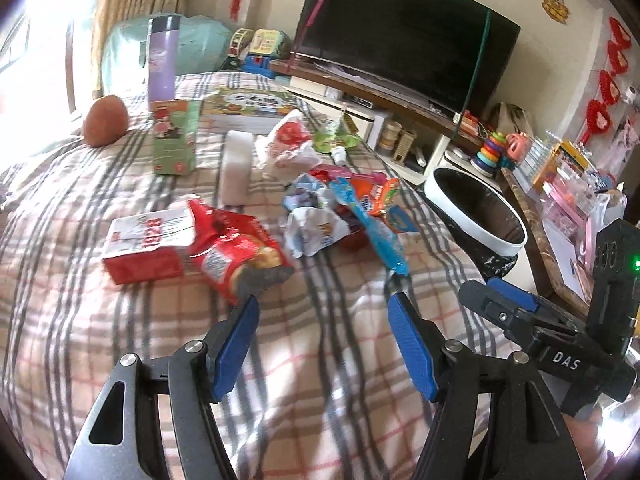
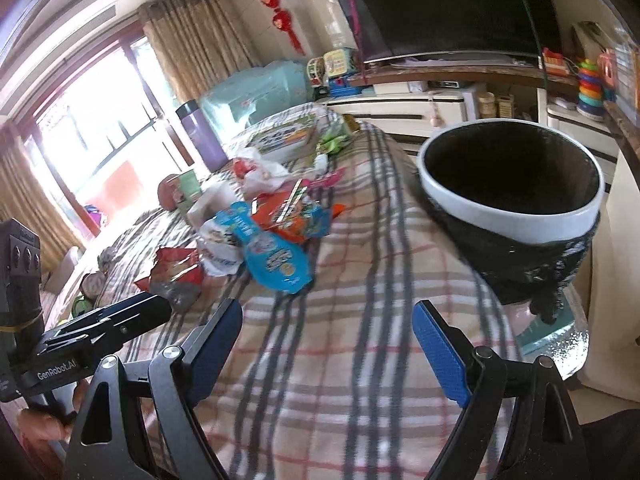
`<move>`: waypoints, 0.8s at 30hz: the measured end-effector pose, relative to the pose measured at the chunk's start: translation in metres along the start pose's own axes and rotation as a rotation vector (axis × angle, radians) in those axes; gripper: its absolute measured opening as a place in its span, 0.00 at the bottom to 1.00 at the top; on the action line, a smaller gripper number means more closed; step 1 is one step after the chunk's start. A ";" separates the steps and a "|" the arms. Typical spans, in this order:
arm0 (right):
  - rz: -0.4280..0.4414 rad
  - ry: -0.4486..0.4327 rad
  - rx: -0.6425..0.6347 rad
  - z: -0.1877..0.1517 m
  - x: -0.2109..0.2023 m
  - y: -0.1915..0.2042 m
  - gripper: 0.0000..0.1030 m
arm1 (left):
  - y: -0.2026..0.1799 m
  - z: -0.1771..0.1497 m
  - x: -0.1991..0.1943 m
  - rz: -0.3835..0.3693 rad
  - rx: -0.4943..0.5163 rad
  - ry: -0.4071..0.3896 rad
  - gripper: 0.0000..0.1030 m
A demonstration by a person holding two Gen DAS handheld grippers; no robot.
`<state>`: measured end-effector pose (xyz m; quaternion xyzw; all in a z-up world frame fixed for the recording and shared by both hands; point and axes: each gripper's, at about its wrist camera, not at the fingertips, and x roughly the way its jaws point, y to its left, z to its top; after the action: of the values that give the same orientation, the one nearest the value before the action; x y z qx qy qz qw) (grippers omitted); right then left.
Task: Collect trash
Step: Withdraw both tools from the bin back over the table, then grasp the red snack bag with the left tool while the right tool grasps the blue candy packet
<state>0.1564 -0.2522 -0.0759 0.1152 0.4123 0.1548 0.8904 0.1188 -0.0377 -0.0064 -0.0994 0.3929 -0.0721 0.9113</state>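
Snack wrappers lie in a pile on the plaid-covered table (image 1: 168, 320): a red torn bag (image 1: 236, 252), a blue wrapper (image 1: 380, 236), an orange packet (image 1: 380, 196), a crumpled white wrapper (image 1: 316, 228) and a white plastic bag (image 1: 286, 144). A white-rimmed bin with a black liner (image 1: 480, 212) stands at the table's right edge. My left gripper (image 1: 322, 308) is open and empty, just short of the red bag. My right gripper (image 2: 328, 320) is open and empty above the cloth, between the blue wrapper (image 2: 276, 256) and the bin (image 2: 516, 220).
A red-and-white box (image 1: 144, 244), a green carton (image 1: 176, 136), a white block (image 1: 236, 168), a purple bottle (image 1: 162, 64), a book (image 1: 248, 108) and a brown round object (image 1: 106, 120) also sit on the table. A TV (image 1: 404, 36) and toy shelves stand behind.
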 end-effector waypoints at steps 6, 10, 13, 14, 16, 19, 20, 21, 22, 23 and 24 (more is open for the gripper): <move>-0.002 0.011 -0.047 -0.005 0.009 0.017 0.86 | 0.019 -0.005 -0.009 0.027 -0.029 -0.010 0.65; -0.006 0.028 -0.079 -0.006 0.018 0.025 0.86 | 0.032 -0.005 -0.007 0.046 -0.058 0.001 0.65; -0.015 0.038 -0.106 -0.006 0.024 0.031 0.86 | 0.040 -0.002 -0.004 0.051 -0.082 0.008 0.65; -0.017 0.039 -0.113 -0.005 0.026 0.033 0.86 | 0.041 -0.001 -0.002 0.056 -0.086 0.010 0.65; -0.018 0.040 -0.126 -0.004 0.030 0.037 0.85 | 0.044 0.001 0.003 0.066 -0.089 0.014 0.65; -0.025 0.039 -0.149 -0.001 0.035 0.042 0.85 | 0.047 0.004 0.012 0.073 -0.092 0.023 0.65; -0.030 0.036 -0.159 0.001 0.037 0.045 0.85 | 0.047 0.004 0.015 0.078 -0.090 0.026 0.65; -0.033 0.034 -0.168 0.001 0.038 0.046 0.85 | 0.047 0.005 0.019 0.081 -0.087 0.029 0.65; -0.039 0.032 -0.178 0.003 0.040 0.048 0.85 | 0.047 0.006 0.022 0.085 -0.084 0.031 0.65; -0.044 0.031 -0.190 0.004 0.043 0.050 0.83 | 0.047 0.007 0.025 0.089 -0.081 0.032 0.64; -0.050 0.031 -0.200 0.006 0.045 0.052 0.82 | 0.047 0.008 0.028 0.093 -0.078 0.032 0.64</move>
<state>0.1788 -0.1882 -0.0866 0.0130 0.4114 0.1749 0.8944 0.1459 0.0034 -0.0319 -0.1154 0.4141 -0.0160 0.9028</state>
